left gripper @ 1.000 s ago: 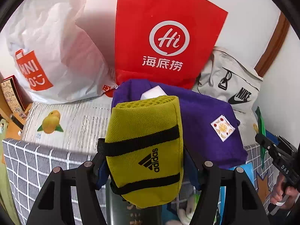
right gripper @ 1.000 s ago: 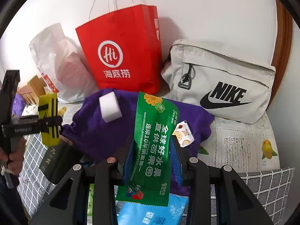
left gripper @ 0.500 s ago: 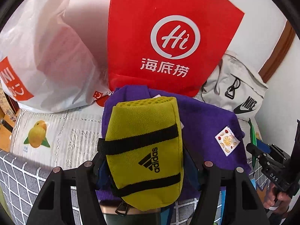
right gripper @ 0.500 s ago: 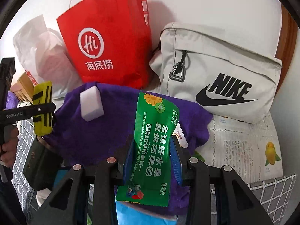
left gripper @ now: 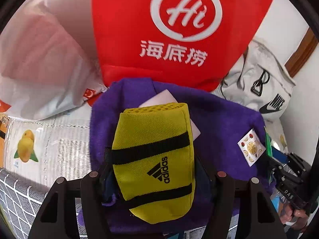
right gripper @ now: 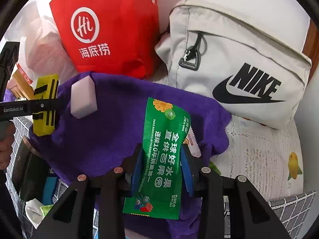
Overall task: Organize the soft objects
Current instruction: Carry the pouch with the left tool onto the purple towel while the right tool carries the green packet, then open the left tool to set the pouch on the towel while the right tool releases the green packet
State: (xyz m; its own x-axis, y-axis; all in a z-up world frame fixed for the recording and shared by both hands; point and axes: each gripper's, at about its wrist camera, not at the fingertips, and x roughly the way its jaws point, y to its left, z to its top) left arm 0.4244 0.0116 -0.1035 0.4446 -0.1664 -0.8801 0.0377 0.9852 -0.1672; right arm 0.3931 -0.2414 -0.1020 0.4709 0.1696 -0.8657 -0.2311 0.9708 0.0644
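Yellow pouch (left gripper: pixel 153 165) with black straps and an adidas mark, upright between the fingers of the left gripper (left gripper: pixel 155 171), clamped at its lower half, top end sticking well past the fingertips; jaws about half open, pressed against both sides of it. Directly behind it, purple cloth (left gripper: pixel 217 127) spread over the table, with a white foam block (left gripper: pixel 159 98) lying on the cloth, partly hidden by the pouch's top edge. Small fruit-print sachet (left gripper: pixel 251 149) on the cloth's right edge.

Green wet-wipe packet (right gripper: pixel 161 159) pinched lengthwise between the blue pads (right gripper: pixel 186 169) of the right gripper (right gripper: pixel 162 171), jaws narrowly parted and closed on its middle, both ends sticking out, hanging over the same cloth.

Farther back, against the wall: red paper bag (left gripper: pixel 179 29), white plastic bag (left gripper: pixel 39 59) left of it, grey Nike bag (right gripper: pixel 239 59) right of it. Below, a fruit-print cover (left gripper: pixel 49 143) and grey checked fabric (left gripper: pixel 18 195)
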